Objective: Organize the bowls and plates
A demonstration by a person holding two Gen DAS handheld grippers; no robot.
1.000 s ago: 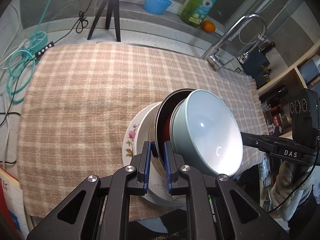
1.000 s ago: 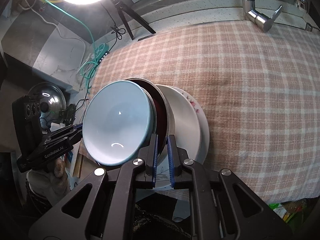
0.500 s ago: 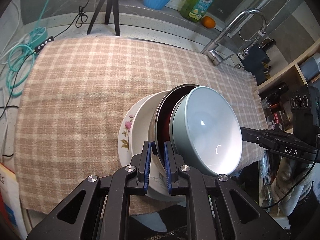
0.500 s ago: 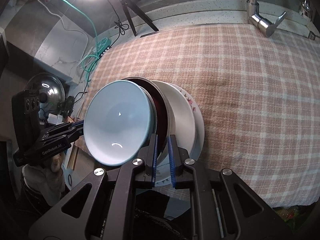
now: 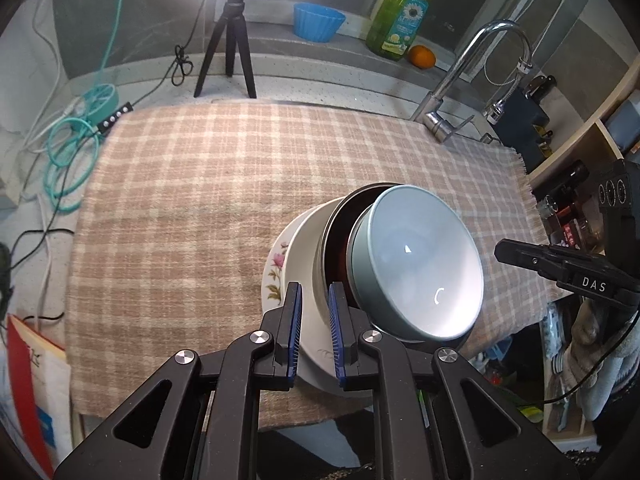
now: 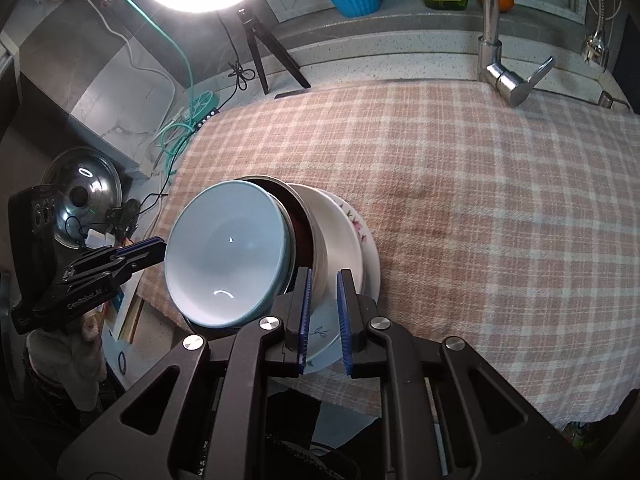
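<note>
A nested stack (image 5: 360, 272) of floral plate, white dish, steel bowl and pale blue bowl (image 6: 228, 256) is held tilted over the worktop's six o'clock edge. Its rims are pinched by the left gripper (image 5: 314, 320) and right gripper (image 6: 323, 308), jaws narrow. The blue bowl could slide out, being unclamped.

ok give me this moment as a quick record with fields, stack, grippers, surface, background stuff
stack: light blue bowl on top, nested in a metal bowl, then a white bowl, all on a flowered plate
tilt: stack is tipped up
left gripper: shut on the rim of the stack
right gripper: shut on the opposite rim
surface: checked cloth
background: tap, soap bottle, orange, blue cup, tripod
</note>
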